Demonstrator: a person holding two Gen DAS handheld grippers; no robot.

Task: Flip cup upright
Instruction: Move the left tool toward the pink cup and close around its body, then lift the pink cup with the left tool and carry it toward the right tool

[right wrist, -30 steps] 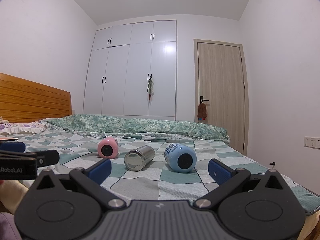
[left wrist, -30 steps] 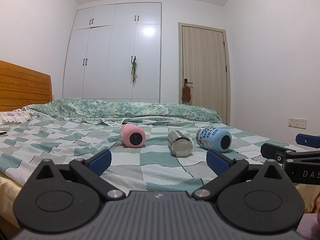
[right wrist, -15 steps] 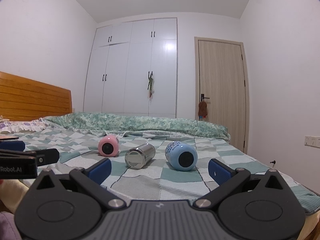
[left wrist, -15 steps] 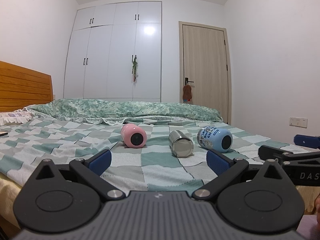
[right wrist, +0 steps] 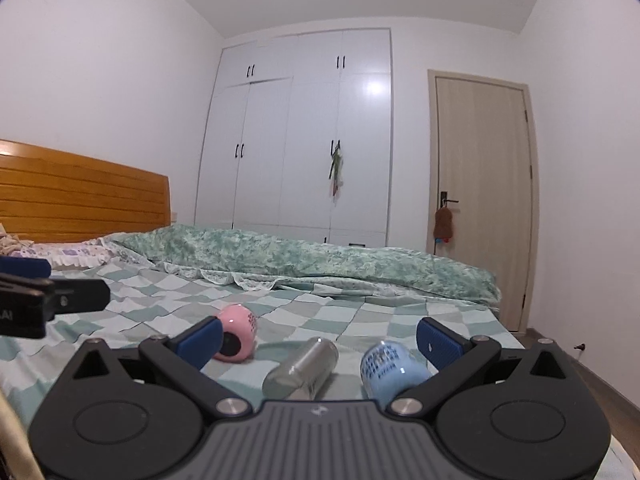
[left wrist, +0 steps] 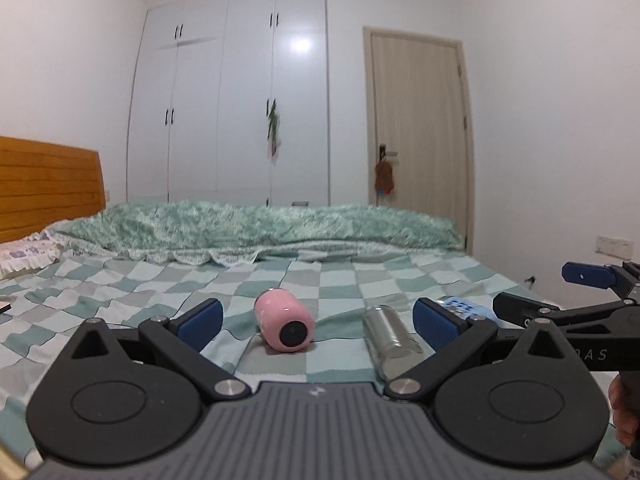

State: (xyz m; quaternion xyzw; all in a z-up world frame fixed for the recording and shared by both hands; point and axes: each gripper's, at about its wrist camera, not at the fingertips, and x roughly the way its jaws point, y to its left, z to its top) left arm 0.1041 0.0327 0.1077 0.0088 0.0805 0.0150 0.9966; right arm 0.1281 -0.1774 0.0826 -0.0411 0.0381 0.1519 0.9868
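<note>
Three cups lie on their sides on the checked bedspread (left wrist: pixel 120 280): a pink cup (left wrist: pixel 285 325), a steel cup (left wrist: pixel 390 338) and a blue printed cup (left wrist: pixel 464 307). My left gripper (left wrist: pixel 318 320) is open and empty, with the pink cup between its blue fingertips. In the right wrist view the pink cup (right wrist: pixel 239 338), the steel cup (right wrist: pixel 304 370) and the blue cup (right wrist: pixel 390 372) lie close ahead. My right gripper (right wrist: pixel 318 340) is open and empty, with the steel and blue cups between its fingertips.
A rumpled green quilt (left wrist: pixel 256 228) lies across the far side of the bed. A wooden headboard (left wrist: pixel 44 188) stands at the left. White wardrobes (left wrist: pixel 240 100) and a door (left wrist: pixel 420 132) are behind. The right gripper shows at the right edge of the left wrist view (left wrist: pixel 580 304).
Both grippers have moved forward over the bed toward the cups, which now lie much closer, between the fingertips. The cups have not moved.
</note>
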